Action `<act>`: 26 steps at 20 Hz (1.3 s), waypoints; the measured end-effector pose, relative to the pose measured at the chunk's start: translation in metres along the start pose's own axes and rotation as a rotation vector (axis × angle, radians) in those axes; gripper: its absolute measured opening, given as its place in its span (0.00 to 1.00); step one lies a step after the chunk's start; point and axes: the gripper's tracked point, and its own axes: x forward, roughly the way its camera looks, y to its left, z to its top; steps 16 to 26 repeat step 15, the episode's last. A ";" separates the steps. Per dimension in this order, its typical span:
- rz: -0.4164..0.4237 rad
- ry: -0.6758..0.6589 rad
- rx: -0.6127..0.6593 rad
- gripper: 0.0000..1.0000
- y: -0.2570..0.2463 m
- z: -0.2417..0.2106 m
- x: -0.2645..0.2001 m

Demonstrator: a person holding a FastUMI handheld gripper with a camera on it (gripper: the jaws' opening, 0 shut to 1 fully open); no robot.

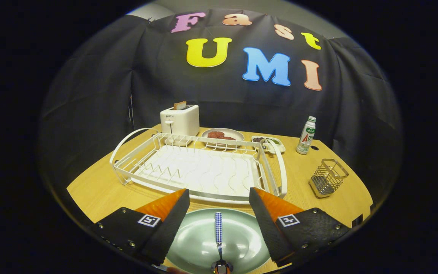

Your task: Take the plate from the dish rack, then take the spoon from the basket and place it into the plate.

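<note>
gripper (219, 198) open over glossy round plate (196, 243) holding checked-handled spoon (219, 232).

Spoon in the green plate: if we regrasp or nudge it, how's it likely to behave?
The spoon looks rigid, so it likely won't flex. It lies on the glossy green plate, between the open gripper fingers, so a nudge would probably make it slide or pivot. Its thin handle lying flat probably gives the pads little to pinch.
</note>
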 end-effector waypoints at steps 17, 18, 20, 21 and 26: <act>-0.065 -0.391 0.078 0.96 -0.088 0.225 -0.060; -0.065 -0.391 0.078 0.96 -0.088 0.225 -0.060; -0.065 -0.391 0.078 0.96 -0.088 0.225 -0.060; -0.065 -0.391 0.078 0.96 -0.088 0.225 -0.060; -0.065 -0.391 0.078 0.96 -0.088 0.225 -0.060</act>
